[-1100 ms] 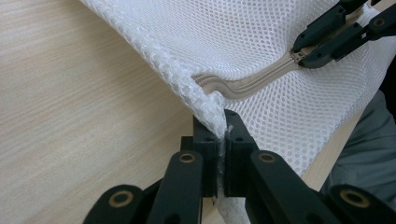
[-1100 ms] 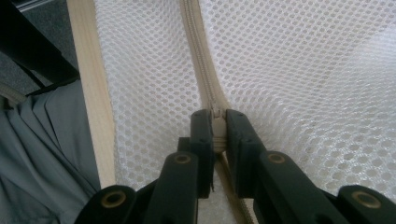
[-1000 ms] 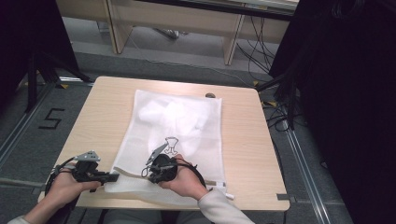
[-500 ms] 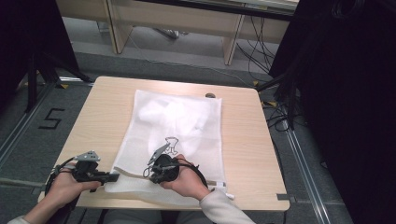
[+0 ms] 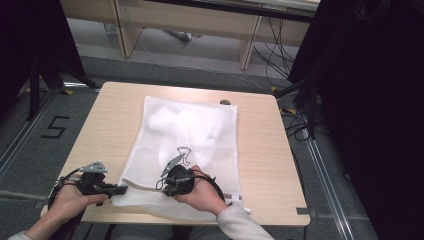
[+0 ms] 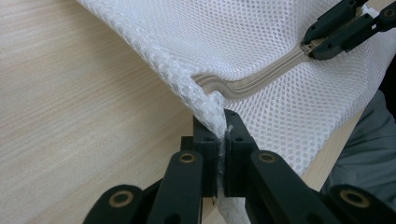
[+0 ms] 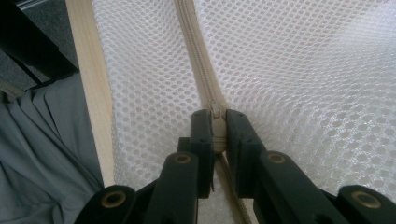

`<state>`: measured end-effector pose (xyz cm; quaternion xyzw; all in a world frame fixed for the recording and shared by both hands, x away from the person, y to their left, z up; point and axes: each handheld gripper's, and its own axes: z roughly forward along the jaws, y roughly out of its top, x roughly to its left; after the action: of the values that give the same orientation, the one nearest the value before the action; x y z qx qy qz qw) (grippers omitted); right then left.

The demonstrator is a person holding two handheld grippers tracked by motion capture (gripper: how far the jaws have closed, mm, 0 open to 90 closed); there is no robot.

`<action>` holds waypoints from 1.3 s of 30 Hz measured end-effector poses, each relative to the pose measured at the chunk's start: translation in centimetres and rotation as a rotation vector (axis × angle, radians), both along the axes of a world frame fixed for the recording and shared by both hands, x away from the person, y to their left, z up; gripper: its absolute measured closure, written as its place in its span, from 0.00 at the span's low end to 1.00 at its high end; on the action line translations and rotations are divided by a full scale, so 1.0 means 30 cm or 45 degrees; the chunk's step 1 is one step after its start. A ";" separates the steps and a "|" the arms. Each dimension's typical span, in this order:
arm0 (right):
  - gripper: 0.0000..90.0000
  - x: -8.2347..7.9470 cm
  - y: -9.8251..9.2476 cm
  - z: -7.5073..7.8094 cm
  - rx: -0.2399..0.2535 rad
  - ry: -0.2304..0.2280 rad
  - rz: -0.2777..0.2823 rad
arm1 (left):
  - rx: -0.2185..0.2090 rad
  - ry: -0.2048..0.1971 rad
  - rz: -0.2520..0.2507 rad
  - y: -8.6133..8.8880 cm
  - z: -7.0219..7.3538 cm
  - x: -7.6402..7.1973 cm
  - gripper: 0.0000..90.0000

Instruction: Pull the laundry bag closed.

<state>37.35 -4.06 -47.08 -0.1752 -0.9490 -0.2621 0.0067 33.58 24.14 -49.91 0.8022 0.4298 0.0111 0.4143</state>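
While the left gripper (image 6: pixel 223 135) is clenched on the corner of the mesh laundry bag (image 6: pixel 280 42), anchoring it, the right gripper (image 7: pixel 217 125) pinches the zipper pull (image 7: pixel 218 127), probably to slide it along the zipper (image 7: pixel 198 60) running ahead of its jaws.
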 end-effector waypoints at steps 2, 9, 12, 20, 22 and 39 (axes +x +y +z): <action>0.92 0.001 -0.001 0.001 -0.001 -0.008 0.000 | -0.010 0.006 -0.010 0.001 0.000 0.001 0.95; 0.91 0.003 -0.016 0.000 -0.005 0.002 -0.006 | -0.015 -0.017 -0.002 -0.002 -0.003 0.000 0.95; 0.92 0.000 -0.021 0.003 -0.011 0.004 -0.012 | -0.011 -0.017 0.001 -0.002 -0.003 0.000 0.95; 0.91 0.001 -0.047 0.009 -0.013 0.000 -0.023 | -0.017 -0.017 0.005 -0.002 -0.002 0.000 0.95; 0.91 0.000 -0.050 0.009 -0.012 0.001 -0.027 | -0.019 -0.017 0.001 -0.003 -0.002 0.000 0.95; 0.91 -0.005 -0.074 0.017 -0.010 0.000 -0.034 | -0.007 -0.020 -0.005 -0.002 -0.002 0.000 0.95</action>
<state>37.21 -6.28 -46.58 -0.1878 -0.9476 -0.2584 0.0025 33.57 24.08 -49.96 0.8019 0.4249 0.0154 0.4198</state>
